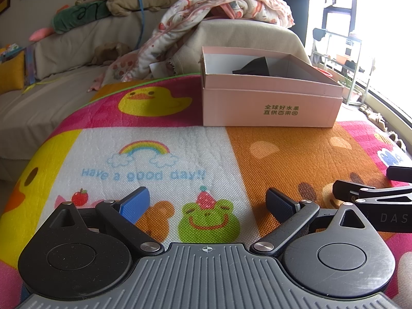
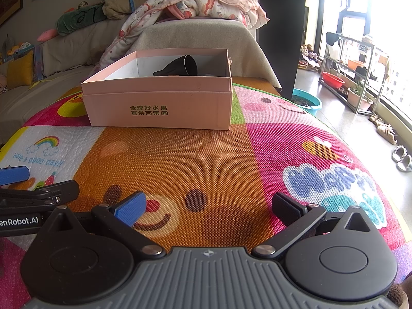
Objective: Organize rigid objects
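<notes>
Left wrist view shows the left gripper (image 1: 208, 202) low over a cartoon play mat (image 1: 164, 154), its blue pad and black pad spread wide with nothing between them, above a green frog print. Farther back and to the right, an open pink box (image 1: 273, 105) sits on the mat, with a dark funnel-shaped object (image 1: 253, 68) lying inside it. At the far right edge, black parts of the other tool reach into view. Behind the mat, a sofa (image 1: 51, 97) carries a patterned blanket (image 1: 195, 15). From the right wrist camera, the left tool's blue pad and black linkage show at the left edge, then the right gripper (image 2: 208, 206) with its fingers likewise held wide apart and empty over an orange smiling-face print. The pink box (image 2: 159, 108) stands ahead, slightly left of centre, the black funnel-shaped object (image 2: 180, 67) resting on its side within.
</notes>
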